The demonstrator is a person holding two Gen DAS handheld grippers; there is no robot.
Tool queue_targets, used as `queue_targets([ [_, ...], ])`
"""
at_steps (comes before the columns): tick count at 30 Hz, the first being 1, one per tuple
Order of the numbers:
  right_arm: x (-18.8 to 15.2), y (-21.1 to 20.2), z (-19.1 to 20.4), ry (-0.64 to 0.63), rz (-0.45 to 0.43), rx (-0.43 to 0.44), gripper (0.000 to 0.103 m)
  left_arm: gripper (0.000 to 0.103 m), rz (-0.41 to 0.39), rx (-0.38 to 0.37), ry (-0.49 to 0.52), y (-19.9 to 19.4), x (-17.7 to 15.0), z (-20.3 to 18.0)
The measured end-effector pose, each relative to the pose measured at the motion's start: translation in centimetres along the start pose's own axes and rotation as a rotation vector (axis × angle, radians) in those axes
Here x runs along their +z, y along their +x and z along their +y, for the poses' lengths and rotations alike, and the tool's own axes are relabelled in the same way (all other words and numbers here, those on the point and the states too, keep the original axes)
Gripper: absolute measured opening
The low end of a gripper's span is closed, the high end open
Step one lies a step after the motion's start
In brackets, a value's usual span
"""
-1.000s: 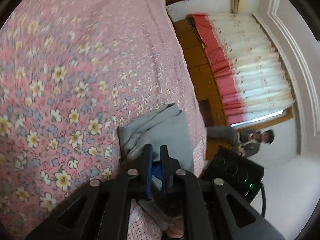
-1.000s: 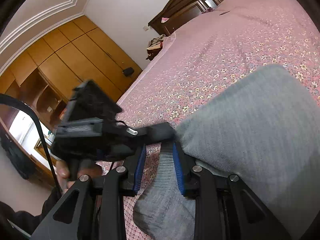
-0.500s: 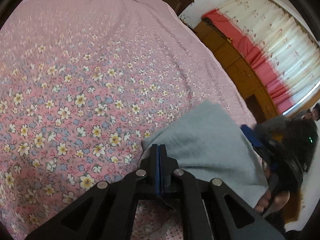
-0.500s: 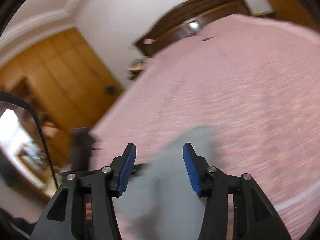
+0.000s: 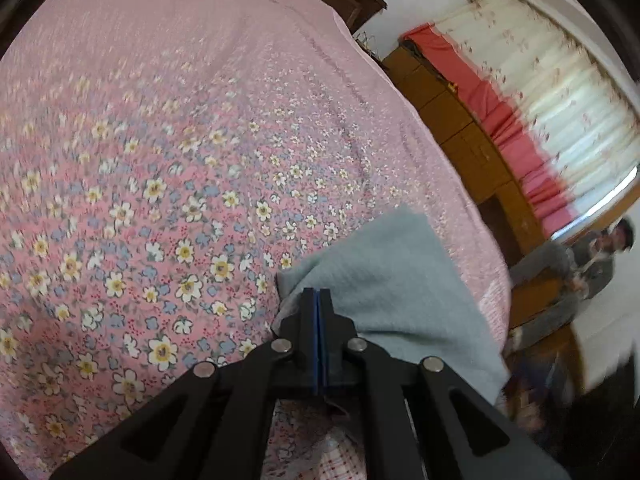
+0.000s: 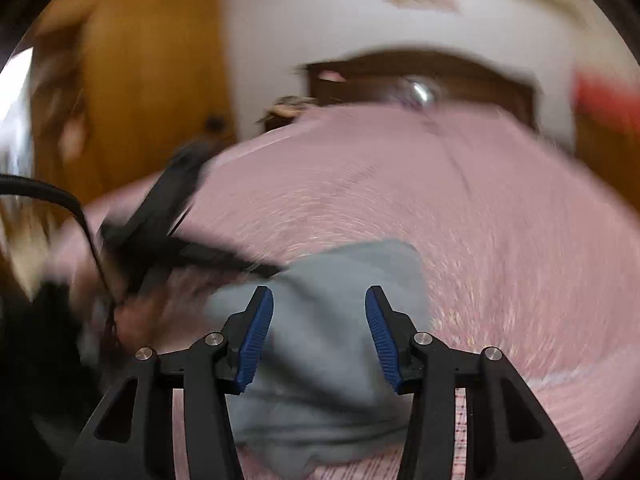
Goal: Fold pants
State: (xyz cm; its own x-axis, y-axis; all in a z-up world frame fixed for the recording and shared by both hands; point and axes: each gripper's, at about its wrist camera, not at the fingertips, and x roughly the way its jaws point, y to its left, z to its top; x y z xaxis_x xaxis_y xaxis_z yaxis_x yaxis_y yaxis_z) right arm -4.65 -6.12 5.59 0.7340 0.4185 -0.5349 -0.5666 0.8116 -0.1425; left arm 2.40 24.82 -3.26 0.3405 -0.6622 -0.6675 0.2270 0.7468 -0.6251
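Pinching pants (image 5: 392,280), left gripper (image 5: 319,308) (closed)

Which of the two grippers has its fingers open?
The right gripper, blue fingers spread apart above the grey pants; the left gripper is shut.

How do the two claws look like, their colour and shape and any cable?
Both the left claw and the right claw have black, angular plastic frames with triangular cut-outs and round silver bolts at the joints. Their fingers carry blue ribbed pads. A black cable curves in at the left of the right wrist view.
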Motion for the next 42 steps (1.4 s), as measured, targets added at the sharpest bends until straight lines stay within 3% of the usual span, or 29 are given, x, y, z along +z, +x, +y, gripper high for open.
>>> queue_targets([
  [1, -0.5, 0.1, 1.6, -0.062, 0.033, 0.022, 0.034, 0.002, 0.004, -0.023, -0.024, -0.1, 0.0, 0.5],
  [4, -2.2, 1.3, 3.4, -0.025, 0.118, 0.092, 0.029, 0.002, 0.015, -0.076, -0.071, -0.1, 0.0, 1.9],
  [8, -3.0, 3.2, 3.1, 0.081, 0.149, -0.04, 0.029, 0.002, 0.012, -0.071, -0.052, -0.6, -0.4, 2.0],
  [10, -2.2, 3.0, 2.3, 0.133, 0.116, -0.129, 0.045, 0.002, 0.013, -0.054, -0.028, -0.9, -0.7, 1.1],
  [12, -2.2, 2.0, 1.2, 0.185, 0.079, -0.17, 0.051, 0.002, 0.016, -0.046, -0.008, -1.0, -0.9, 0.5],
  [14, -2.6, 1.5, -0.3, 0.327, 0.074, -0.08, 0.051, 0.002, 0.019, -0.047, -0.011, -1.0, -0.9, 0.4],
  [18, -3.4, 1.7, -3.2, 0.591, -0.032, 0.054, 0.048, 0.002, 0.022, -0.055, -0.025, -0.6, -0.4, -0.1],
  [20, -3.5, 3.5, -4.0, 0.631, 0.021, 0.071, 0.032, 0.002, 0.019, -0.052, -0.024, -0.6, -0.5, -0.2],
  [21, -3.2, 4.0, -3.5, 0.631, 0.036, 0.077, 0.012, 0.002, 0.016, -0.048, -0.022, -0.6, -0.7, -0.1],
  [22, -3.3, 4.4, -3.4, 0.634, 0.047, 0.088, 0.007, 0.002, 0.015, -0.045, -0.022, -0.7, -0.8, -0.2],
  [25, -3.2, 2.7, -3.0, 0.585, 0.019, 0.152, 0.005, 0.002, 0.012, -0.044, -0.032, -0.7, -1.0, 0.7],
  [28, -3.9, 1.3, -2.6, 0.543, 0.065, 0.167, 0.005, 0.002, 0.001, -0.027, -0.036, -0.5, -1.4, 0.8],
  [36, -6.7, 1.6, -1.7, 0.72, 0.122, 0.279, 0.004, 0.003, -0.035, 0.046, 0.007, -1.0, -2.4, -0.8],
  [42, -6.6, 2.2, -3.2, 0.777, 0.168, 0.264, 0.006, 0.002, -0.045, 0.046, 0.042, -2.2, -3.0, -2.2],
])
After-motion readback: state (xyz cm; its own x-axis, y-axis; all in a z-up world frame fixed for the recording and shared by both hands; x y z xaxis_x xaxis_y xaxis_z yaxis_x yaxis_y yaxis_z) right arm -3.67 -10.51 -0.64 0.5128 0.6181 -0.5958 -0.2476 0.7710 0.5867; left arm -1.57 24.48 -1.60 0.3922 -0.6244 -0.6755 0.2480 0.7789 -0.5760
